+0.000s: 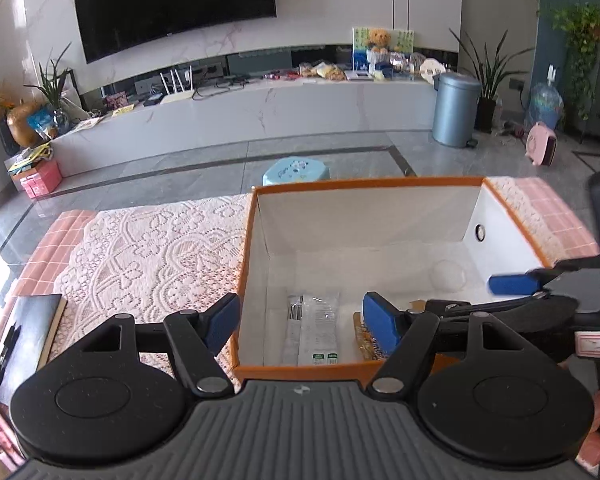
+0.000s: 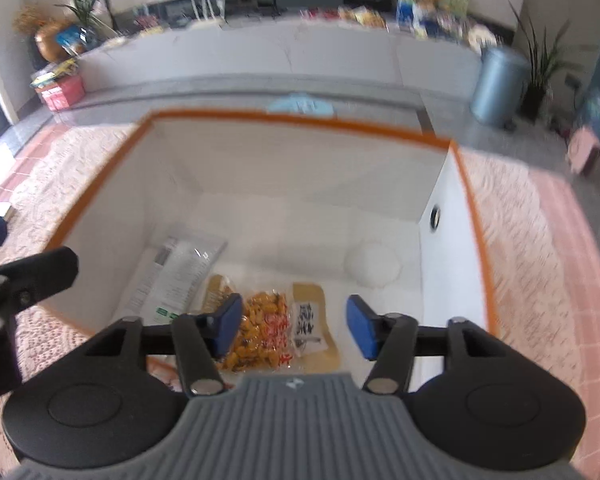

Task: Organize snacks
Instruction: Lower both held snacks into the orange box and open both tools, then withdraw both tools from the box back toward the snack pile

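Right wrist: right gripper (image 2: pixel 296 330) open over snack packet (image 2: pixel 262 332) — in box (image 2: pixel 300 118).

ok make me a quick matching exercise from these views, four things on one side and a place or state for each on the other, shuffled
Things:
1. white snack packet
2. orange snack packet
3. right gripper
4. black book

Places or states:
A. open above the box, nothing between its pads
B. on the lace cloth outside the box
C. flat on the box floor near the left wall
D. on the box floor beside a tan packet

Pairs: 1-C, 2-D, 3-A, 4-B
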